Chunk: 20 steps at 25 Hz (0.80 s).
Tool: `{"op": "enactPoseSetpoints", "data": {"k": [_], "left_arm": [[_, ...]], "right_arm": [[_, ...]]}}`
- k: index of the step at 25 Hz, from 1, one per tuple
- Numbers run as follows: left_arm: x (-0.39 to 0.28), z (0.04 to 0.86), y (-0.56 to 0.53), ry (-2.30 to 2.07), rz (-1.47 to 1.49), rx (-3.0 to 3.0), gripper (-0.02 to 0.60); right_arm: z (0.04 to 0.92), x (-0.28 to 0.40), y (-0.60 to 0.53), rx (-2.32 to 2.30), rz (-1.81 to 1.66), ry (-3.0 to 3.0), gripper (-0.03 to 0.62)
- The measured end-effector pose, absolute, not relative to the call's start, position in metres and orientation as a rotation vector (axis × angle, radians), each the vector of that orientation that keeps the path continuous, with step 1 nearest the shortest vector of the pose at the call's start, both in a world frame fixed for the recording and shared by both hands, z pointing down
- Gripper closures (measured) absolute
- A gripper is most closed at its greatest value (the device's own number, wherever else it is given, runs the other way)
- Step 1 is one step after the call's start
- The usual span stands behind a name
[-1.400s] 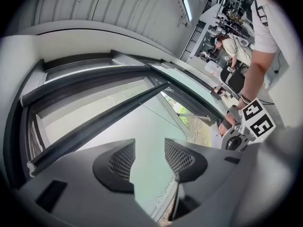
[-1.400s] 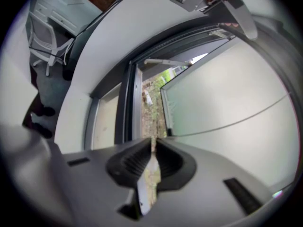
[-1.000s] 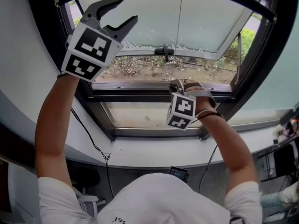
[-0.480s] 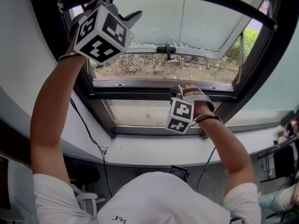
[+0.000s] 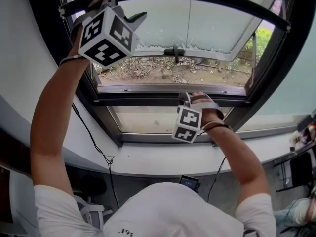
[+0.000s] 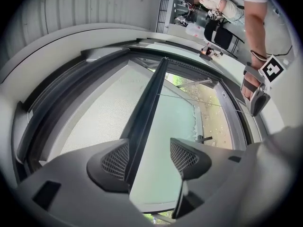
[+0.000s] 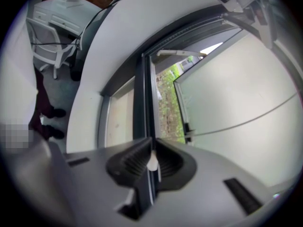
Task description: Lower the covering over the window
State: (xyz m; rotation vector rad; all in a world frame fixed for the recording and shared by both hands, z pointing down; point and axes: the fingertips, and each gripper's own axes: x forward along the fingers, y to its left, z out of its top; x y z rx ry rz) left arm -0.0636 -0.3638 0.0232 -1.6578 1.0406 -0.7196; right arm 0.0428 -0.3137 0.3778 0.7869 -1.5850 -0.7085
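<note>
1. Sill (image 5: 163, 159): white, smooth, curving below a dark metal frame (image 5: 106, 127). A thin black cable (image 5: 89, 131) runs down the wall beside it.
2. Room: a white slatted chair (image 7: 47, 37) shows in the right gripper view.
3. Pane (image 5: 212, 28): frosted, tilted outward, with a dark handle (image 5: 175, 52) at its lower edge. Dry ground (image 5: 197, 73) lies beyond.
4. Blind (image 6: 90, 117): pale fine mesh, high at the window's top, ending in a slim dark bar (image 6: 144, 117).
5. Left gripper (image 6: 149, 144): raised to the bar, jaws opening, with the bar between them and the pads not pressing.
6. Right gripper (image 7: 150, 150): low by the frame, pressed together on a small white bead (image 7: 152, 163) of the thin cord (image 5: 189, 33).
</note>
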Motion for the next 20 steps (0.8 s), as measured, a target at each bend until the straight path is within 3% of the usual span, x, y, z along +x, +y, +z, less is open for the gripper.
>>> {"op": "enactPoseSetpoints", "data": {"k": [20], "left_arm": [[-0.063, 0.067, -0.383, 0.962, -0.949, -1.575, 0.319]], "right_arm": [[0.412, 0.037, -0.309, 0.752, -0.648, -1.639, 0.551]]}}
